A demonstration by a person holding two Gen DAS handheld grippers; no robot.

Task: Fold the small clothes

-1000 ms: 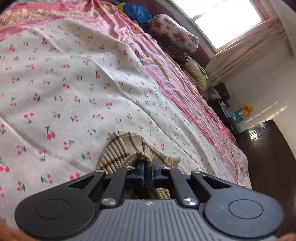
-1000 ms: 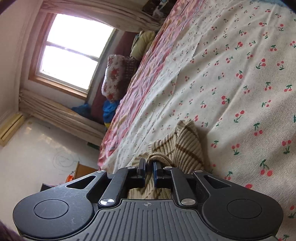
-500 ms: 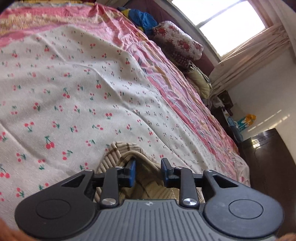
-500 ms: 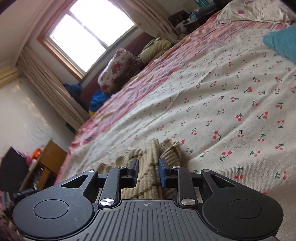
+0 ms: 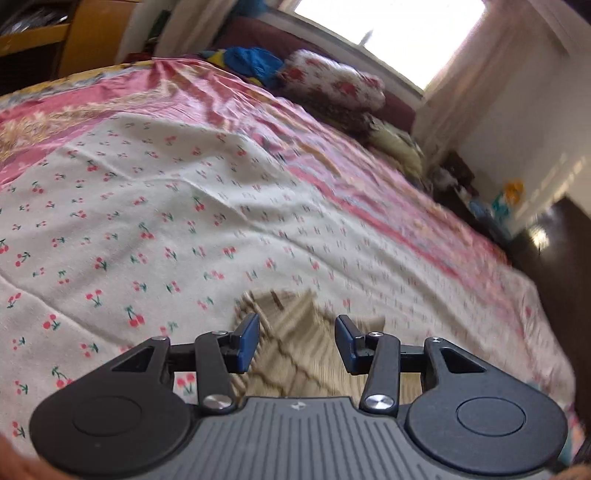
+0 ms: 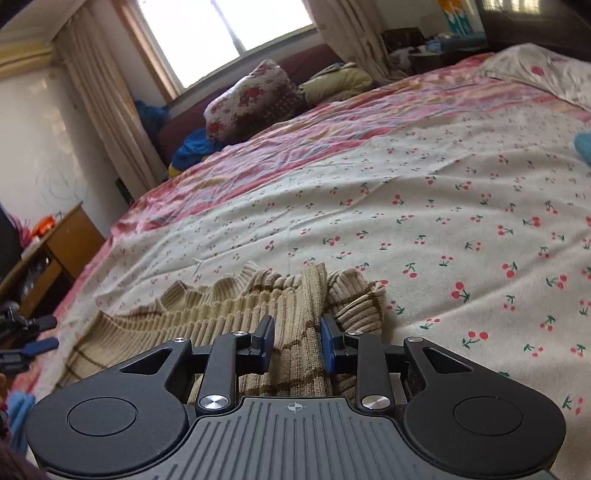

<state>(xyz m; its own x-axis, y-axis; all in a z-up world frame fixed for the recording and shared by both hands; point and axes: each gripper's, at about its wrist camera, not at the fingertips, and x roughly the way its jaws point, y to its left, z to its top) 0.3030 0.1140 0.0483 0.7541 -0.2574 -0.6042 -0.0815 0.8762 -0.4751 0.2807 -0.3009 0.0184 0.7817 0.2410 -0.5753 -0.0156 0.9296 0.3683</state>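
The beige knitted sweater (image 6: 229, 314) has thick ribs and thin brown stripes. It lies on the bed, near its close edge, with wavy ribbed hems and a folded part bunched up in front of the right gripper (image 6: 297, 341). The fingers (image 6: 266, 341) of this gripper are apart and opening, with a strip of the knit between them, not pressed. The left gripper (image 5: 297, 345) is also opening; its fingers (image 5: 246, 347) stand wide apart above the sweater (image 5: 295, 354), which looks blurred in this view. The bed has a white cover with small red cherries (image 6: 443, 221) and a pink sheet (image 6: 295, 147) behind it. Further back there are a flowered pillow (image 6: 251, 99), a bright window (image 6: 229, 33) and beige curtains (image 6: 107, 110).
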